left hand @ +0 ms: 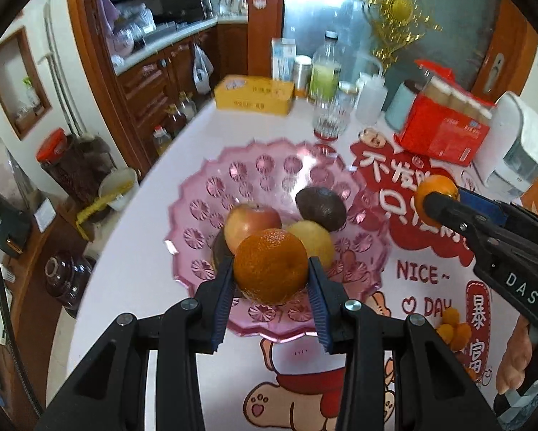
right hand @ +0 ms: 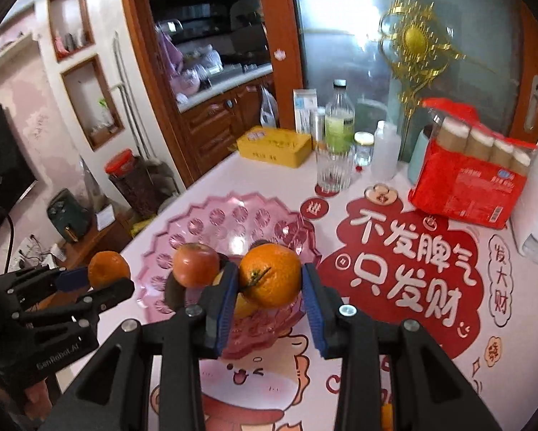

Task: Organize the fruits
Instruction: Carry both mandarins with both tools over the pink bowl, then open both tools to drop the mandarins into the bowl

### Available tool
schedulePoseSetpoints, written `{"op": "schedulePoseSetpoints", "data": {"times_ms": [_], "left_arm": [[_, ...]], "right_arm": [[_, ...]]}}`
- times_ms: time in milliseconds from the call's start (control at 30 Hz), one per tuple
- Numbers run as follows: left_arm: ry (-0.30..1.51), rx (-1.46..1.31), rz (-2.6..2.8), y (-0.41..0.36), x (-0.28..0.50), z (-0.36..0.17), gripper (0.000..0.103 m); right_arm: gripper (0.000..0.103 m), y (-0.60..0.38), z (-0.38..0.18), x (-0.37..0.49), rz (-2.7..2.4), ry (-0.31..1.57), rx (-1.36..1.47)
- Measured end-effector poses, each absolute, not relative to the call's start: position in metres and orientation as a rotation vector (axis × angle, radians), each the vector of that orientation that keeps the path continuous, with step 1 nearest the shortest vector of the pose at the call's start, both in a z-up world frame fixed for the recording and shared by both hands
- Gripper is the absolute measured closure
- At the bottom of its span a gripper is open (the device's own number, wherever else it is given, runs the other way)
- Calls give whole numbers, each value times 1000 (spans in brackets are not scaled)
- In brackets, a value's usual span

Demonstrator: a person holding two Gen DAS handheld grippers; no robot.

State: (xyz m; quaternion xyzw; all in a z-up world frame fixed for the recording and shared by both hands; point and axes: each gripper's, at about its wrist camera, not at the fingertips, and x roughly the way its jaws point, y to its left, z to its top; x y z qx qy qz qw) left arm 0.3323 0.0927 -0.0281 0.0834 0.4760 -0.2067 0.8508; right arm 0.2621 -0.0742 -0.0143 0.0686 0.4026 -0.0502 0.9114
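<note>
My left gripper [left hand: 270, 265] is shut on an orange [left hand: 270, 273], held just above the near side of a pink glass fruit plate [left hand: 197, 194]. In the plate lie a red-yellow apple [left hand: 251, 221], a dark brown fruit [left hand: 321, 208] and a yellow fruit [left hand: 315, 239]. My right gripper [right hand: 270, 269] is shut on a second orange [right hand: 270, 280] with a green stem, over the plate's [right hand: 211, 222] right near rim. Each view shows the other gripper beside it: the right gripper [left hand: 439, 197] with its orange [left hand: 435, 185], and the left gripper [right hand: 107, 277] with its orange [right hand: 109, 267].
At the back of the table stand a yellow box [left hand: 254, 93], a ribbed glass [left hand: 328, 116], bottles, a red multipack [left hand: 444, 129] and a white appliance [left hand: 516, 147]. Small orange fruit-like pieces [left hand: 452, 327] lie near the right. The table edge runs along the left, with floor clutter below.
</note>
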Motion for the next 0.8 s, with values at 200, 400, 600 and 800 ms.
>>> {"op": "schedulePoseSetpoints", "data": {"times_ms": [200, 400, 600, 800], "left_arm": [[1117, 206, -456, 72, 351, -87, 65], [1164, 228, -459, 65, 358, -117, 65], [1171, 236, -453, 63, 362, -125, 65], [1175, 247, -435, 65, 361, -121, 64]], "right_arm": [[67, -71, -59, 292, -112, 934, 118], [67, -72, -85, 308, -114, 986, 121], [66, -68, -99, 317, -87, 1026, 113], [65, -62, -105, 319, -75, 1044, 83]]}}
